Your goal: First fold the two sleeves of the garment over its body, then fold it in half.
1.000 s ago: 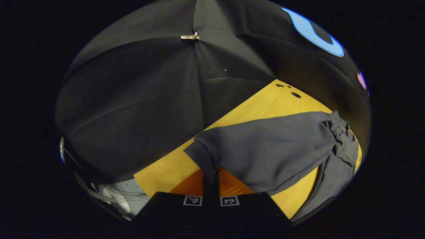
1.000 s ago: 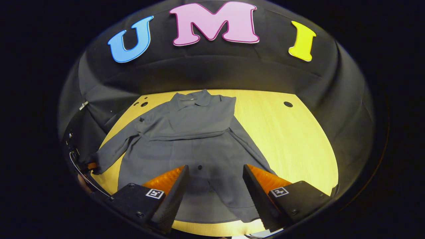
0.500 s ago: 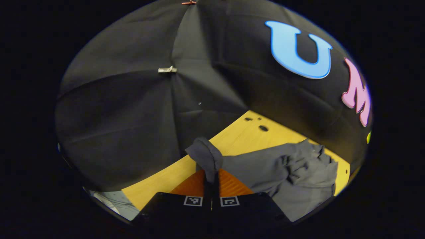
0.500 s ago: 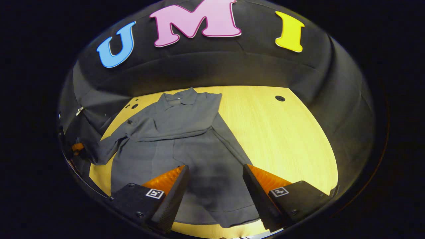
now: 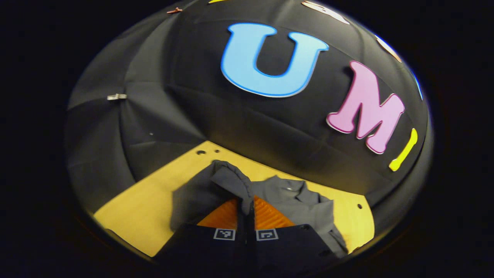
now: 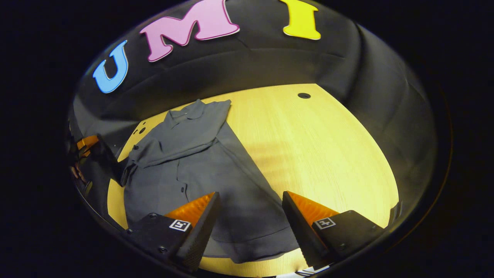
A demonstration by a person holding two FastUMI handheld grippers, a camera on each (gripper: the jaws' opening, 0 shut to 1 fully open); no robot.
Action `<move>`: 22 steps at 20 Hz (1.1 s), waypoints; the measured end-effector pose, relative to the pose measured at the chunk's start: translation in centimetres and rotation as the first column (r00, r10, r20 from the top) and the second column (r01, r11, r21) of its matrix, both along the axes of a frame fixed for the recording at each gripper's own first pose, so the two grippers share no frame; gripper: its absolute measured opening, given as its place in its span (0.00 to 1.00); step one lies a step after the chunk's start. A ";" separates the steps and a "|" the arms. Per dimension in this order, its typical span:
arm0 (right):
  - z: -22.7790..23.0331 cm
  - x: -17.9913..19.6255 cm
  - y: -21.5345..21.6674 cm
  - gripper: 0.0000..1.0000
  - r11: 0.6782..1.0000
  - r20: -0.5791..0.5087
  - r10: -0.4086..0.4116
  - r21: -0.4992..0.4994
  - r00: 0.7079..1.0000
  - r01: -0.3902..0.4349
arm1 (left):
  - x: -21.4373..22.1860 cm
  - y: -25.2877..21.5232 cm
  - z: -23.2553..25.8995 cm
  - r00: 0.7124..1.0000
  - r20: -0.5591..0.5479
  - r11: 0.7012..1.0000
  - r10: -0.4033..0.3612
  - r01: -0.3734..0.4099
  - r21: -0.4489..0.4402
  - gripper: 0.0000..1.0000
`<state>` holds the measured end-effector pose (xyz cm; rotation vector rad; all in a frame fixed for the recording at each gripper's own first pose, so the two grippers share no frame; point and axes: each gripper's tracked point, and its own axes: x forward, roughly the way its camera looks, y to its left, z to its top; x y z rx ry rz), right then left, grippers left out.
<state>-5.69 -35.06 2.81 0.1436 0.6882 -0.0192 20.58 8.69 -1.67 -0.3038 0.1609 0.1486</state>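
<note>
Grey garment [image 6: 200, 166] lengthwise, collar toward the booth wall

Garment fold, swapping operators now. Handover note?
Left gripper: shut on the left sleeve, cuff held up off the table, beside the garment.
Right gripper: open, holds nothing, above the hem.
Garment lies flat, collar at the far end.
Done: one sleeve looks folded across the chest.
Left: lay the held sleeve over the body, release, then fold in half.
</note>
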 end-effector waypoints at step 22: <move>-4.7 -2.0 -4.5 0.99 0.996 -0.128 -0.024 0.081 0.991 0.035 | 12.5 -28.4 -9.6 0.876 -0.251 0.897 -0.412 0.439 0.061 0.14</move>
